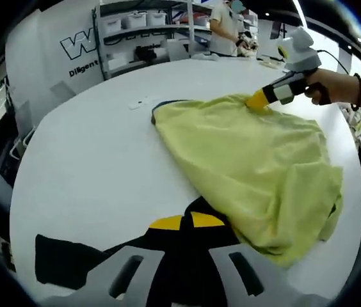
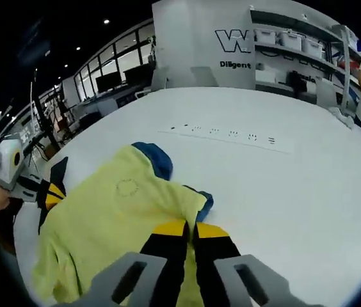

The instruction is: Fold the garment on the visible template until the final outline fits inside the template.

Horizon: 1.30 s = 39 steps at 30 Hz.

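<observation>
Yellow garment (image 1: 257,173) sprawls across white table (image 1: 97,160), shelving (image 1: 142,38) beyond.

Not much readable here tbh. The white wall panel (image 2: 200,38) at the back has a big outlined "W" logo (image 2: 233,39), and under it a word starting "Diligent" (image 2: 235,64) in dark letters. In the left gripper view the same white panel (image 1: 46,51) shows that "W" (image 1: 78,45) cut off by a shelf post, with "Diligent" (image 1: 83,68) below it. The yellow garment (image 2: 104,224) has a faint round emblem (image 2: 127,188) on it, can't read it.
</observation>
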Motion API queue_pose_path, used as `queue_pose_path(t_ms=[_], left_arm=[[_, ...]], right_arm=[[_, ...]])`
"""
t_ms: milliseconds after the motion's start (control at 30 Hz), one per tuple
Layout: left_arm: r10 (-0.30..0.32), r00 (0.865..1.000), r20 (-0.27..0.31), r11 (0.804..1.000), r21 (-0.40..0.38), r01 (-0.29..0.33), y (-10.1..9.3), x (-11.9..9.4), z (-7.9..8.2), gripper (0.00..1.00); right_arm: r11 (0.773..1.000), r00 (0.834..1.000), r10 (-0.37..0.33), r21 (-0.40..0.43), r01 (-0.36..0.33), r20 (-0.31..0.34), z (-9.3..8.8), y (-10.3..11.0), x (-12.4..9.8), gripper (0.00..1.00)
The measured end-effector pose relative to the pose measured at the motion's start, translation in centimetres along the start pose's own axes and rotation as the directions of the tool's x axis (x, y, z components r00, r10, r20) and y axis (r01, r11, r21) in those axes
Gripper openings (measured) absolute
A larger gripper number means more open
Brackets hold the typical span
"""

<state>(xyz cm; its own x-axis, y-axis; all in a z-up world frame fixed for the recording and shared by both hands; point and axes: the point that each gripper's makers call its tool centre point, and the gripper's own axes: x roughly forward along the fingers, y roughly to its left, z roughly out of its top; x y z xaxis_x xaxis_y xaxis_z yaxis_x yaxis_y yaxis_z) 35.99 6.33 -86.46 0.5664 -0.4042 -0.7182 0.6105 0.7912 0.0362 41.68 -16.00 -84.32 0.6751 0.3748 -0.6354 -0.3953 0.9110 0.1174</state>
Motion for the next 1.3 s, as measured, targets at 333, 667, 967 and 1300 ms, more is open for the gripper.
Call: queue_pose_path(t_ms=[333,667,967,1300], left_arm=[[0.058,0.996,0.063,0.998,-0.018,-0.057,2.3,-1.7,1.4,0.04],[0.178,0.982,0.056,0.984,-0.026,-0.177,7.1,-3.6,0.8,0.04],[0.245,0.969,0.027,0.969,-0.032,-0.244,10.5,-4.5,-0.1,0.04],[0.306,0.952,0.006,0.952,-0.032,-0.305,12.6,-4.7,0.0,0.04]], right_arm=[[0.998,0.999,-0.031,-0.049,0.030,-0.026,-0.6,-0.8,-1.7,0.00],[0.997,0.996,-0.066,-0.043,0.064,-0.063,-2.1,-2.0,-4.3,0.00],[0.997,0.992,-0.079,0.017,0.081,-0.100,-4.2,-2.2,-7.1,0.00],[0.998,0.986,-0.040,0.036,0.047,-0.160,-6.4,-1.3,-8.7,0.00]])
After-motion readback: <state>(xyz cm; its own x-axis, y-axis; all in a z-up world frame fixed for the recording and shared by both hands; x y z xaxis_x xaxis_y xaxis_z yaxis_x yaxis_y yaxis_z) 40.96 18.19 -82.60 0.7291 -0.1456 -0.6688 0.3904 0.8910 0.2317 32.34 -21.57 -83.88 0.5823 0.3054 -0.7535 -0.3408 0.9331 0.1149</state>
